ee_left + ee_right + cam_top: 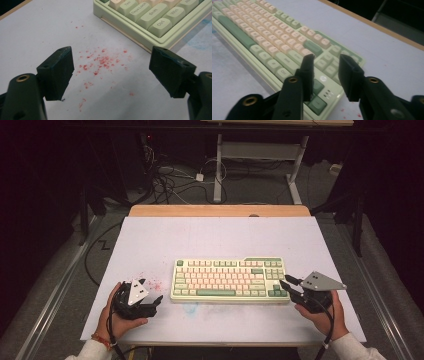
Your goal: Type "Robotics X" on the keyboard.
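Observation:
A pale green keyboard [227, 280] with cream and green keys lies on the white mat [215, 240], near its front edge. My left gripper [151, 290] rests on the mat just left of the keyboard. Its jaws stand wide open with nothing between them [111, 67], over a scatter of red specks [102, 61]. The keyboard's left front corner [150, 17] lies just beyond its right jaw. My right gripper [285, 280] hovers over the keyboard's right front corner [322, 95]. A narrow gap separates its jaws [325, 58], and they grip nothing.
A wooden table edge [220, 210] runs behind the mat. A faint blue smudge [192, 307] marks the mat in front of the keyboard. Beyond the table are a desk frame [218, 165] and cables [170, 180] on the floor.

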Demonstrator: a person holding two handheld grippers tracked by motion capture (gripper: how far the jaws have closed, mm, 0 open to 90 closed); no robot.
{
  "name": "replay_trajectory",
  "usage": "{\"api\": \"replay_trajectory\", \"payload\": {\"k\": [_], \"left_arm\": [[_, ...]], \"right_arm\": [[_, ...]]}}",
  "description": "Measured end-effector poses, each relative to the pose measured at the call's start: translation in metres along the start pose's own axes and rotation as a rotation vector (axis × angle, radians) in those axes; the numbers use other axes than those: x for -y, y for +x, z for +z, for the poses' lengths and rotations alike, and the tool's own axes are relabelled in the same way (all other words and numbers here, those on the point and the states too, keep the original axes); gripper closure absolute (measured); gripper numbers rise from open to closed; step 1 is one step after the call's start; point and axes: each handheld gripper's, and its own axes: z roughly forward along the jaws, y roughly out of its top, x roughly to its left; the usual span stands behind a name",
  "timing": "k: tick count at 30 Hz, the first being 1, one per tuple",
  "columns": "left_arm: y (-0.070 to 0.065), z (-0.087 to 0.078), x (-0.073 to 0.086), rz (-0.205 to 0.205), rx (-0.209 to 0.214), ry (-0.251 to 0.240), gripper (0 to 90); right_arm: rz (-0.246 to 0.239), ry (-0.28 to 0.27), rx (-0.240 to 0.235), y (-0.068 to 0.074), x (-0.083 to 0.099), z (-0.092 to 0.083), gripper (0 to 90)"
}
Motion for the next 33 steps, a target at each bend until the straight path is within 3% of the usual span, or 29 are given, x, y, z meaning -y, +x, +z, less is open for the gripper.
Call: {"api": "replay_trajectory", "payload": {"k": [4, 14, 23, 33], "left_arm": [[-0.001, 0.001, 0.0, 0.004, 0.003, 0.01, 18.9], [-0.001, 0.003, 0.001, -0.007, 0.022, 0.006, 22.3], [-0.001, 0.0, 0.002, -0.014, 0.043, 0.009, 30.3], [0.004, -0.006, -0.005, -0.055, 0.124, 0.006, 79.4]], "right_arm": [[-0.038, 0.031, -0.054, 0.007, -0.008, 0.013, 89.0], [-0.096, 0.117, -0.128, 0.024, -0.019, 0.055, 90.0], [-0.115, 0.163, -0.152, 0.029, -0.014, 0.07, 90.0], [-0.101, 0.163, -0.156, 0.027, -0.01, 0.069, 90.0]]}}
